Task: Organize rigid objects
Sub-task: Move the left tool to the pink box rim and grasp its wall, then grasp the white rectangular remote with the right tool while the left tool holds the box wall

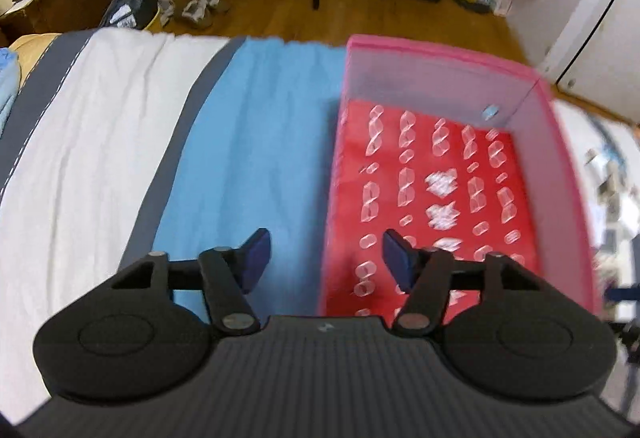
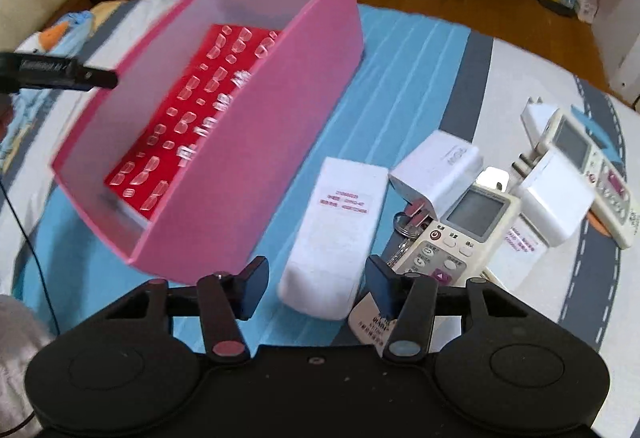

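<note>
Early stage of sorting, judged from the layout. The pink bin stands on the bed, on its blue stripe, and holds only a red patterned board lying flat on its floor; none of the loose rigid items appears inside it. In the right wrist view the items lie in a cluster on the bedcover at the bin's 3 to 4 o'clock: a face-down white remote just beside the bin's near wall, a white charger block touching a key ring, a grey-screened remote, a second white adapter and a further remote at the far edge. The right claw is wide open and empty, its jaws flanking the near end of the face-down remote without visibly touching it. The left claw is likewise wide open and empty, held over the bin's near left rim. All items remain to be moved; the face-down remote seems the likely first pick.
</note>
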Tool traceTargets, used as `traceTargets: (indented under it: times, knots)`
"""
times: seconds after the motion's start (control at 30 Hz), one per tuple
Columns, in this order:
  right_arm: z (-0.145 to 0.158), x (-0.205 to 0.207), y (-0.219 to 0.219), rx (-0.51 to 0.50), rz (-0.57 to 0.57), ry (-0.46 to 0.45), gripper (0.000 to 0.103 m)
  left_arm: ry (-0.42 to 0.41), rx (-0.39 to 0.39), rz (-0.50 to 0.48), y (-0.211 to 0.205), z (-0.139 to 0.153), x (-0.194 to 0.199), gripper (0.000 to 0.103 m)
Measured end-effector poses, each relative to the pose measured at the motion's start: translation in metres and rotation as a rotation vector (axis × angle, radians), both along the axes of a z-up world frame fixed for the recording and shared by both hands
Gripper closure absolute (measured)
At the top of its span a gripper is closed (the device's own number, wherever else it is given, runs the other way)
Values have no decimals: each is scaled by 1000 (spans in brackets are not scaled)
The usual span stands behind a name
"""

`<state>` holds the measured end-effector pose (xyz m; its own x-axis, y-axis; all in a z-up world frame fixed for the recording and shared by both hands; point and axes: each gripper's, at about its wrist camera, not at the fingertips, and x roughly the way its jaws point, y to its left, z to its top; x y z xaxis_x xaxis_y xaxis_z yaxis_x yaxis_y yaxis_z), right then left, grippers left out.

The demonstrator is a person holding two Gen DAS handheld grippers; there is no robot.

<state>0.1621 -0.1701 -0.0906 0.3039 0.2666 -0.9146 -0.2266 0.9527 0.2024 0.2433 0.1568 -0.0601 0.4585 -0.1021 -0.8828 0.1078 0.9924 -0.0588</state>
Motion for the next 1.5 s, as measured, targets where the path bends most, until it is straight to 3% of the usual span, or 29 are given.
traceTargets:
  times: [0.1, 0.13, 0.2, 0.23, 0.27, 0.3, 0.5, 0.63, 0.87, 1.07, 1.3, 1.5]
  knots:
    - [-12, 11, 3, -8, -4, 34, 44, -14, 12, -1, 5, -11, 1, 50]
    - [-14, 14, 3, -7, -10, 44, 44, -22, 19, -10, 4, -14, 2, 57]
    - [-18, 19, 5, -9, -13, 58, 44, -39, 28, -35, 0, -21, 4, 74]
    - [-20, 21, 6, -20, -10, 62, 44, -37, 16, -54, -1, -23, 4, 91]
    - [-23, 23, 6, -34, -6, 62, 44, -38, -27, -72, 0, -26, 3, 100]
    - [-26, 24, 6, -43, -6, 61, 44, -60, -65, -64, 1, -28, 3, 101]
    - [-40, 29, 11, -42, -12, 87, 40, -116, -106, -76, 5, -37, 9, 101]
    - [-47, 34, 19, -47, -18, 101, 35, -119, -154, -74, 9, -40, 15, 99]
    - [-56, 38, 35, -106, -23, 38, 34, -107, -208, -66, 18, -45, 18, 97]
    - [-50, 36, 27, -76, -74, 29, 37, -99, -225, -53, 20, -46, 19, 97]
    - [-44, 31, 15, -47, -103, 14, 38, -96, -149, -108, 5, -41, 13, 98]
    - [-34, 23, 12, -41, -114, -13, 39, -85, -162, -84, 10, -41, 15, 98]
